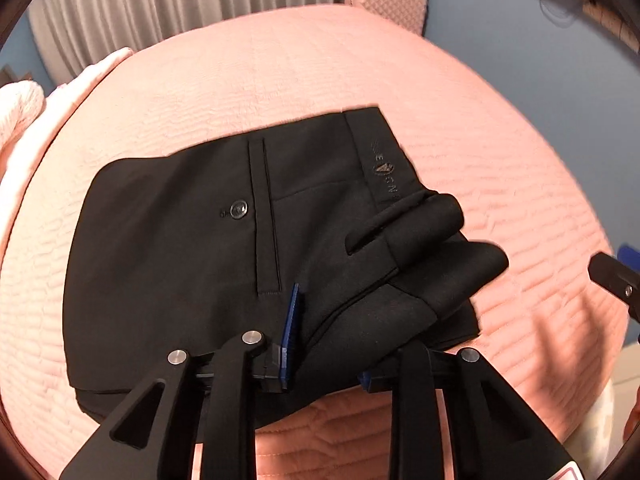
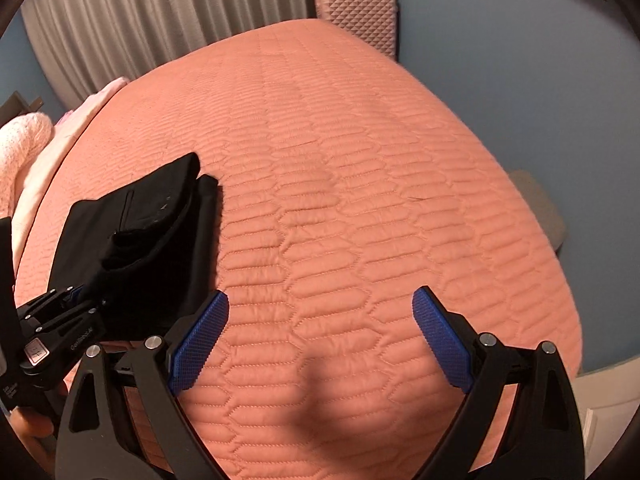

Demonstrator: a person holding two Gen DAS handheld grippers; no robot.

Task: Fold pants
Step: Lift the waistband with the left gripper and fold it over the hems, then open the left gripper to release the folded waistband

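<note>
Black pants [image 1: 208, 248] lie folded into a compact stack on the pink quilted bed [image 1: 280, 80], waistband and back pocket button facing up. My left gripper [image 1: 326, 344] is at the stack's near edge with fabric between its blue pads [image 1: 294, 320]; a fold of the pants bulges up over its right finger. It also shows in the right wrist view [image 2: 76, 294], gripping the pants [image 2: 160, 224]. My right gripper [image 2: 320, 340] is wide open and empty above bare bedspread, to the right of the pants; its tip shows in the left wrist view [image 1: 612, 276].
A pink suitcase [image 2: 356, 16] stands past the bed's far end beside grey curtains [image 2: 160, 8]. Pink pillows [image 2: 24, 148] lie at the far left. A blue wall [image 2: 520, 60] runs along the bed's right edge.
</note>
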